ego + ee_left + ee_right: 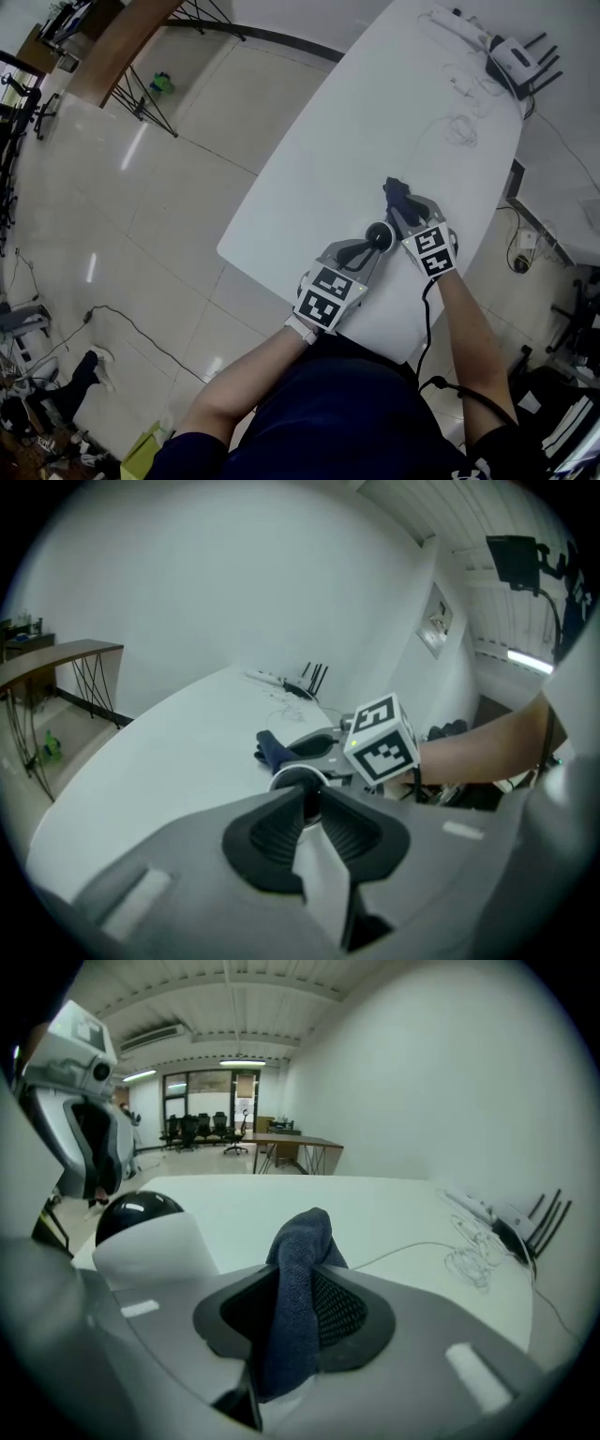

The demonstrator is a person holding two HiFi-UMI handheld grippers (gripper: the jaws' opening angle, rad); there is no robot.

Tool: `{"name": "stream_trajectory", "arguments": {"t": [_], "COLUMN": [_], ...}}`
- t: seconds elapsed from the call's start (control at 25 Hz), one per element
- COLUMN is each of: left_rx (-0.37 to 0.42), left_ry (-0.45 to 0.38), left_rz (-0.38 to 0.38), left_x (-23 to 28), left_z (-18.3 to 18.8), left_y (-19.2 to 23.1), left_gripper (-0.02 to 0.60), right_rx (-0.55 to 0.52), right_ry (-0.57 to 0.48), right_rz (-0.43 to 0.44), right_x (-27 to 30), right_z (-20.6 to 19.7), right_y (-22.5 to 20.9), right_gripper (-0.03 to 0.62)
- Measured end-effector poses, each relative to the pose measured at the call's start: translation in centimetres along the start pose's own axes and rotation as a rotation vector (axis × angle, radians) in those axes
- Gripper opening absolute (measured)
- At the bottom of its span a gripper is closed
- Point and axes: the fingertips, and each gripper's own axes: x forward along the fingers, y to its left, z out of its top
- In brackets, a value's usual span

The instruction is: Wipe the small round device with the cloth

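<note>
The right gripper (pixel 296 1309) has its jaws clamped on the dark blue cloth (pixel 302 1241), whose free end pokes out past them. The small round device (pixel 137 1213) lies just left of the cloth in the right gripper view. The left gripper (pixel 307 806) pinches it in its jaws, over the bench (pixel 375 112). No readable writing shows, only square markers.

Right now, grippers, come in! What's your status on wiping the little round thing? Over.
Left gripper shut on small round device. Right gripper shut on blue cloth, close beside device. Cables and router far up table, not in way.
</note>
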Motion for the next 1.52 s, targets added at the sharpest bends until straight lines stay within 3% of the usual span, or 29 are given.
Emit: {"name": "stream_trajectory", "arguments": {"t": [0.16, 0.24, 0.56, 0.68, 0.92, 1.16, 1.32, 1.52], "left_rx": [0.024, 0.015, 0.014, 0.032, 0.075, 0.109, 0.127, 0.135], "left_ry": [-0.025, -0.051, -0.026, -0.008, 0.045, 0.088, 0.109, 0.114], "left_rz": [-0.003, -0.004, -0.041, -0.057, -0.093, -0.113, -0.121, -0.125], "left_x": [-0.7, -1.1, -0.9, -0.5, 0.4, 0.8, 0.9, 1.1], "left_z": [0.4, 1.1, 3.0, 2.7, 1.9, 1.1, 0.9, 0.7], "left_y": [0.4, 1.1, 2.5, 2.3, 1.8, 1.7, 1.8, 1.6], "left_gripper": [0.054, 0.051, 0.071, 0.071, 0.071, 0.069, 0.069, 0.066], "right_rx": [0.201, 0.248, 0.198, 0.157, 0.199, 0.04, -0.039, -0.043], "right_ry": [-0.077, -0.124, -0.227, -0.2, -0.152, -0.106, -0.033, 0.12], "right_rz": [-0.051, -0.062, -0.097, -0.111, -0.167, -0.211, -0.165, -0.102], "right_x": [-3.7, -6.1, -11.0, -10.7, -11.0, -11.1, -9.3, -6.6], "right_z": [1.2, 2.4, 6.4, 6.6, 4.1, 2.3, 0.0, -3.4], "right_y": [-1.5, -1.2, 4.7, 6.7, 7.5, 11.1, 13.9, 15.6], "right_gripper": [0.112, 0.112, 0.112, 0.112, 0.112, 0.112, 0.112, 0.112]}}
